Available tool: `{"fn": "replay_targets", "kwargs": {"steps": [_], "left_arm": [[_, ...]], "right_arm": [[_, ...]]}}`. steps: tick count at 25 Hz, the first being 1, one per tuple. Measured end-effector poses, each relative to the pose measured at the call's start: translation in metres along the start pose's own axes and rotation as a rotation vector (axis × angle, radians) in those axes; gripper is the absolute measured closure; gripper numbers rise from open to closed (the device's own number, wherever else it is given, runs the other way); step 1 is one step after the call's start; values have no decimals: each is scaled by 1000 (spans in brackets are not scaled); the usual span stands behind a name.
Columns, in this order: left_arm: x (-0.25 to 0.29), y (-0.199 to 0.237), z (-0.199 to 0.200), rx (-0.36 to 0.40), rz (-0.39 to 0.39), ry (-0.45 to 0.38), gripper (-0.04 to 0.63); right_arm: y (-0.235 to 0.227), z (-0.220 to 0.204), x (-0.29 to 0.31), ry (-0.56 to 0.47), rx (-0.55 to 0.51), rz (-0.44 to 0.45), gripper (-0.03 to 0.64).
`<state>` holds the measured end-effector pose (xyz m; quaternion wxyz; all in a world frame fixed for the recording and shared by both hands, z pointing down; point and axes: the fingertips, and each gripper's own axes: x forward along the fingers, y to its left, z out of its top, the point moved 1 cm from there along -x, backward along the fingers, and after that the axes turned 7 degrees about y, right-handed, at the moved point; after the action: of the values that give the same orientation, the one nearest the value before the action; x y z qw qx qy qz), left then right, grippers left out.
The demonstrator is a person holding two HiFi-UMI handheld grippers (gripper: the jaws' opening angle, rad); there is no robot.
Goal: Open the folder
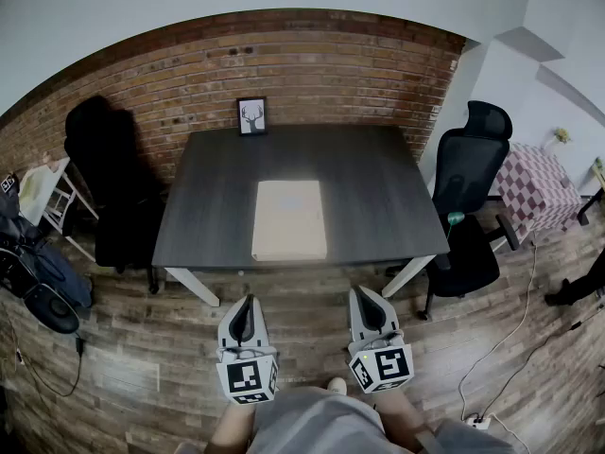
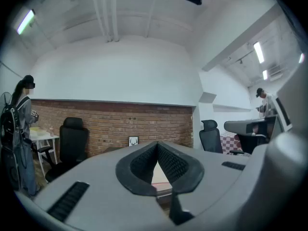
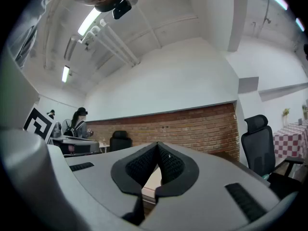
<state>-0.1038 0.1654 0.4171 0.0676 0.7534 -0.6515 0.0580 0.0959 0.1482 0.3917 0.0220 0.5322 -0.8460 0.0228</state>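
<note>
A closed tan folder [image 1: 289, 219] lies flat on the dark grey table [image 1: 369, 187], near its front edge at the middle. Both grippers are held short of the table, above the wooden floor and close to my body. My left gripper [image 1: 244, 303] is shut and holds nothing; its tip points at the table's front edge. My right gripper [image 1: 364, 295] is beside it, also shut and without a load. In the left gripper view the closed left gripper [image 2: 157, 144] frames a sliver of the folder [image 2: 161, 177]. The right gripper [image 3: 158, 145] shows the folder [image 3: 151, 180] the same way.
A small framed deer picture [image 1: 251, 115] stands at the table's far edge against the brick wall. Black office chairs stand at the right [image 1: 471, 201] and left [image 1: 106, 187]. A checked-cloth table [image 1: 541, 183] is far right, cables [image 1: 515, 339] lie on the floor, and a person [image 2: 19, 129] stands at the left.
</note>
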Motion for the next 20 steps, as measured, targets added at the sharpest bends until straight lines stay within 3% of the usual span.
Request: {"fn": "replay_targets", "kwargs": {"steps": [20], "left_arm": [[-6, -22, -1, 15, 3, 8, 594]], "right_arm": [[-10, -3, -18, 4, -12, 1, 618]]}}
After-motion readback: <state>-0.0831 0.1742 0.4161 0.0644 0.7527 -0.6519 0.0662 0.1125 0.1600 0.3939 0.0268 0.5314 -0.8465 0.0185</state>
